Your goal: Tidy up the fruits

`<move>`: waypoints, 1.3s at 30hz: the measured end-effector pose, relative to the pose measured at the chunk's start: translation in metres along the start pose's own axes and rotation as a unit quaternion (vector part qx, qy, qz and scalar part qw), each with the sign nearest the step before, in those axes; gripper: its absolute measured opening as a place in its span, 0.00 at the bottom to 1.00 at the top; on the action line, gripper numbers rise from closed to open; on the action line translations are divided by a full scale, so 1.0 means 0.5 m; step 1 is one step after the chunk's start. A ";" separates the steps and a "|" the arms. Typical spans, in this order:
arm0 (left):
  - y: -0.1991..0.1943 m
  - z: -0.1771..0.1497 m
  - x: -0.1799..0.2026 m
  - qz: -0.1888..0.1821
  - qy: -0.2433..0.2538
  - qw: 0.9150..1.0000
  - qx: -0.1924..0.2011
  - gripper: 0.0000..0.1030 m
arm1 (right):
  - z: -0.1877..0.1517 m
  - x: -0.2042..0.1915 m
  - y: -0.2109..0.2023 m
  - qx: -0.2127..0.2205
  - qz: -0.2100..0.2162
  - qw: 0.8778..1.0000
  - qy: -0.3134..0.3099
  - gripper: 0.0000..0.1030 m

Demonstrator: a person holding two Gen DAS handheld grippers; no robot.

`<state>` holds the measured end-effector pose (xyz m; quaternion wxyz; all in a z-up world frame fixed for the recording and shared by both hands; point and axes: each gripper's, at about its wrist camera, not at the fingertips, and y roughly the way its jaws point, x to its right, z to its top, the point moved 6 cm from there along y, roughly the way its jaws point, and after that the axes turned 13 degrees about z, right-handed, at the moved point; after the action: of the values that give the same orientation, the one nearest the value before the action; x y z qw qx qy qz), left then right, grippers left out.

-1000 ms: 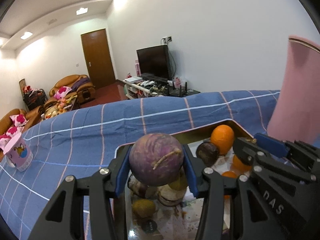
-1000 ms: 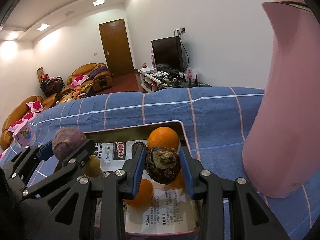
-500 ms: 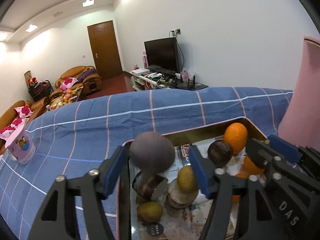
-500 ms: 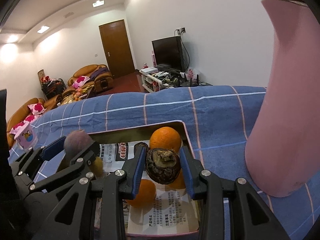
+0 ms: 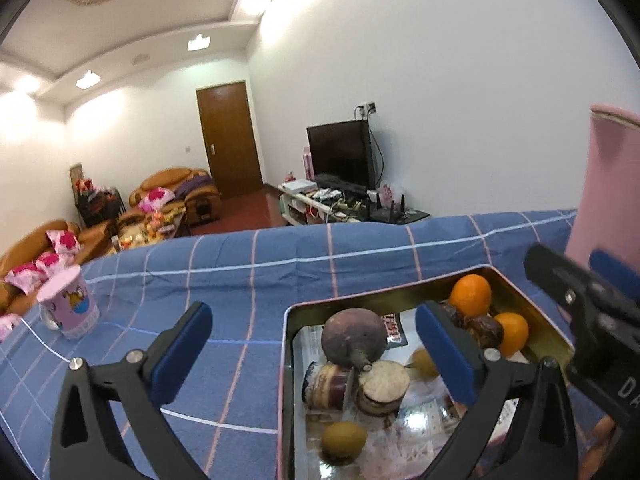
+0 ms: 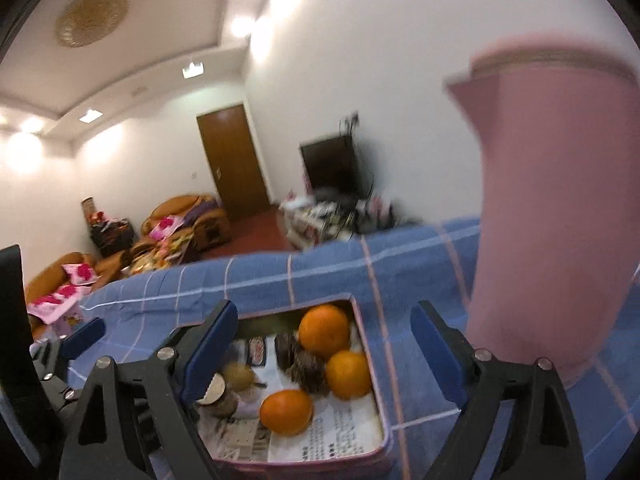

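An open metal tin lined with printed paper sits on the blue checked cloth. A round purple fruit lies in it on top of cut halves. My left gripper hovers over the tin's near left corner, its jaws opening wide and the pads touching nothing. In the right wrist view, three oranges and dark wrinkled fruits lie in the tin. My right gripper stands above them with its jaws opening and nothing pressed between the pads.
A tall pink jug stands close on the right of the tin. A pink printed cup sits far left on the cloth. A yellow-green fruit lies at the tin's near end. Sofas, a door and a television are beyond the table.
Both grippers opened. The purple fruit left the left pads and now lies in the tin. The dark fruit left the right pads and rests among the oranges. Both hands drew back slightly.
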<state>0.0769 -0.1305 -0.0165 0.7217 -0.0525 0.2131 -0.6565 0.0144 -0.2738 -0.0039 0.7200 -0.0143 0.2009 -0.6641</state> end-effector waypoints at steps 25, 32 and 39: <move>-0.057 -0.012 -0.036 -0.023 -0.025 0.999 0.028 1.00 | -0.011 -0.050 -0.081 0.037 -0.049 0.996 -0.071 0.87; -0.062 -0.014 -0.044 -0.026 -0.031 0.999 0.026 1.00 | -0.011 -0.059 -0.089 0.045 -0.050 0.994 -0.083 0.87; -0.073 -0.017 -0.045 -0.027 -0.032 0.999 0.031 1.00 | -0.008 -0.069 -0.103 0.063 -0.047 0.993 -0.092 0.87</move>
<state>0.0388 -0.1115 -0.0059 0.7111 -0.0566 0.1681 -0.6803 -0.0371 -0.2456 0.0168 0.7029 -0.0392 0.0902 -0.7044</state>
